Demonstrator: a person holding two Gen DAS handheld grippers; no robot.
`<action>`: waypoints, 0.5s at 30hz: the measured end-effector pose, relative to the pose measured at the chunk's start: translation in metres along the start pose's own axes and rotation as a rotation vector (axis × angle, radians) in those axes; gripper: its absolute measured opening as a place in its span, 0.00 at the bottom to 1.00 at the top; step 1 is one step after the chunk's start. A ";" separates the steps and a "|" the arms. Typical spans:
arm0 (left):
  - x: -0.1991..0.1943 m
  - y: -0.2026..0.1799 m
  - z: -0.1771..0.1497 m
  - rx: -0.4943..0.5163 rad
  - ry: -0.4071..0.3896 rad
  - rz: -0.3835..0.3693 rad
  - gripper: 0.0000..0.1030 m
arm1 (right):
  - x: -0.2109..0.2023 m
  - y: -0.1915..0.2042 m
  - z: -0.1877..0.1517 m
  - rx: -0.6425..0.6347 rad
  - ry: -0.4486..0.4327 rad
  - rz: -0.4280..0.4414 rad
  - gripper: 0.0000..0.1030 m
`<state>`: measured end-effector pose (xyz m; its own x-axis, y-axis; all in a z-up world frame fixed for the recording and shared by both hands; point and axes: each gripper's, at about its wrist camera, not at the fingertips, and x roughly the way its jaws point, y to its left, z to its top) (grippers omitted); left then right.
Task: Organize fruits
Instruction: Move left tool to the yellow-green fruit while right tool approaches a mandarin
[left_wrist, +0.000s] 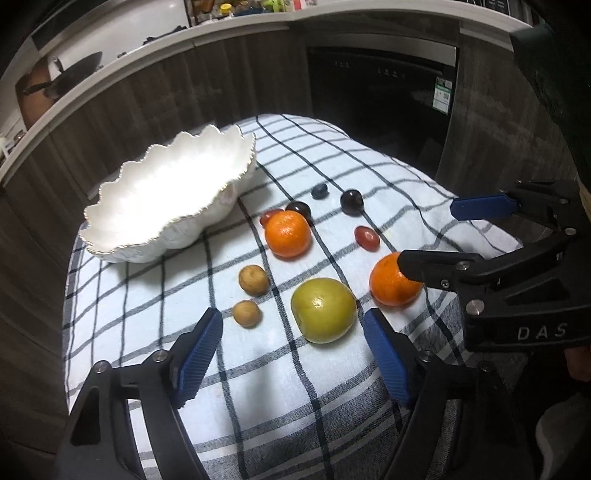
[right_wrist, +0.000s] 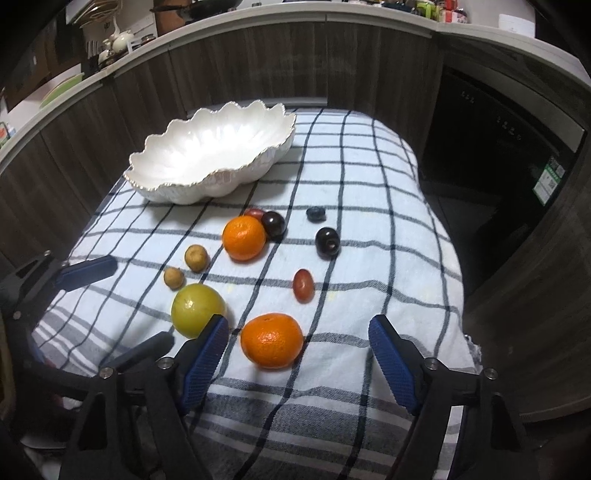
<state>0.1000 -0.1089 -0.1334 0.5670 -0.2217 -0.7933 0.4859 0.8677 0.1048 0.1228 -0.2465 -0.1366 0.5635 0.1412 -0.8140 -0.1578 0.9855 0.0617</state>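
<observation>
A white scalloped bowl (left_wrist: 166, 192) (right_wrist: 207, 155) stands empty at the far left of a checked cloth. Loose fruit lies in front of it: a green apple (left_wrist: 323, 309) (right_wrist: 197, 309), two oranges (left_wrist: 288, 233) (left_wrist: 391, 282) (right_wrist: 243, 237) (right_wrist: 271, 340), two small brown fruits (left_wrist: 253, 279) (left_wrist: 246, 313), dark plums (left_wrist: 351, 201) (right_wrist: 327, 242), a red one (left_wrist: 366, 238) (right_wrist: 303, 284) and a blueberry (left_wrist: 319, 191) (right_wrist: 315, 213). My left gripper (left_wrist: 293, 347) is open just short of the apple. My right gripper (right_wrist: 297, 354) is open around the near orange without touching it.
The checked cloth (right_wrist: 369, 184) covers a small table with rounded edges that drop off on all sides. Dark wood cabinets (right_wrist: 258, 62) and a black oven (left_wrist: 380, 99) stand behind. The right gripper also shows in the left wrist view (left_wrist: 428, 236).
</observation>
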 end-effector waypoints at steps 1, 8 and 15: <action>0.002 -0.001 0.000 0.004 0.006 -0.002 0.71 | 0.001 0.001 0.000 -0.004 0.005 0.004 0.77; 0.015 -0.007 -0.005 0.039 0.031 -0.032 0.71 | 0.013 0.007 -0.001 -0.030 0.049 0.018 0.72; 0.028 -0.008 -0.003 0.045 0.053 -0.048 0.70 | 0.026 0.005 -0.002 -0.016 0.096 0.028 0.69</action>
<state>0.1098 -0.1209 -0.1586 0.5070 -0.2381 -0.8284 0.5417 0.8356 0.0914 0.1348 -0.2386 -0.1586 0.4782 0.1580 -0.8639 -0.1854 0.9797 0.0766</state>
